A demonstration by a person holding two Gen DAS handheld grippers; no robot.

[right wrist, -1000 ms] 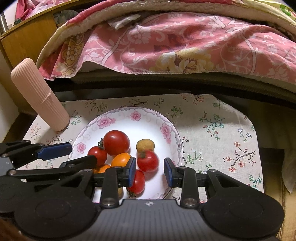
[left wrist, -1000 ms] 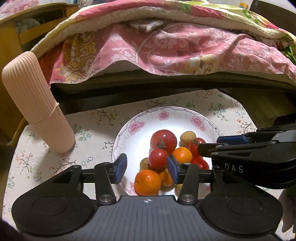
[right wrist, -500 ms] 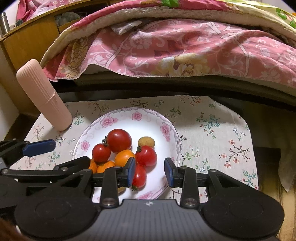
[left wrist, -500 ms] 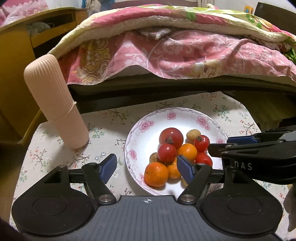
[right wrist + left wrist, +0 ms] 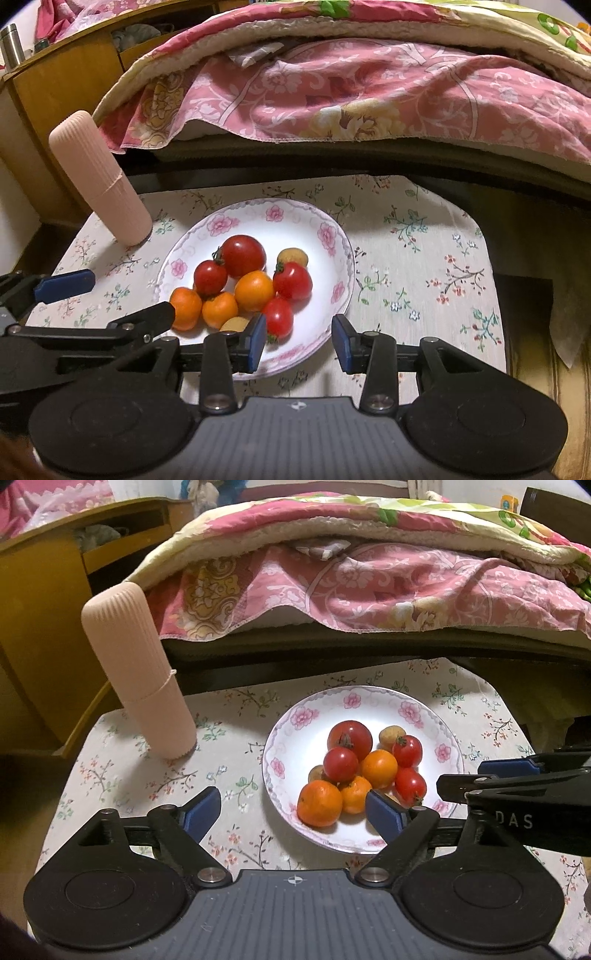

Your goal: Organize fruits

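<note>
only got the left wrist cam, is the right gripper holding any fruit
observer: no, the right gripper holds nothing; its jaws are opening, with only the plate rim below the gap.
operator: any fruit i can't see at the plate's front
observer: yes, a small brown fruit lies there, beside the nearest tomato.
operator: what's right of the plate
observer: bare floral cloth, out to the table's edge.

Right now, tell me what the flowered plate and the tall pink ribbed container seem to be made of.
Plate: probably glazed ceramic or porcelain; glossy white surface, printed pink flowers. It could be melamine.
Ribbed container: likely matte plastic or silicone; even peach-pink colour, fine moulded vertical ribs, no shine.
</note>
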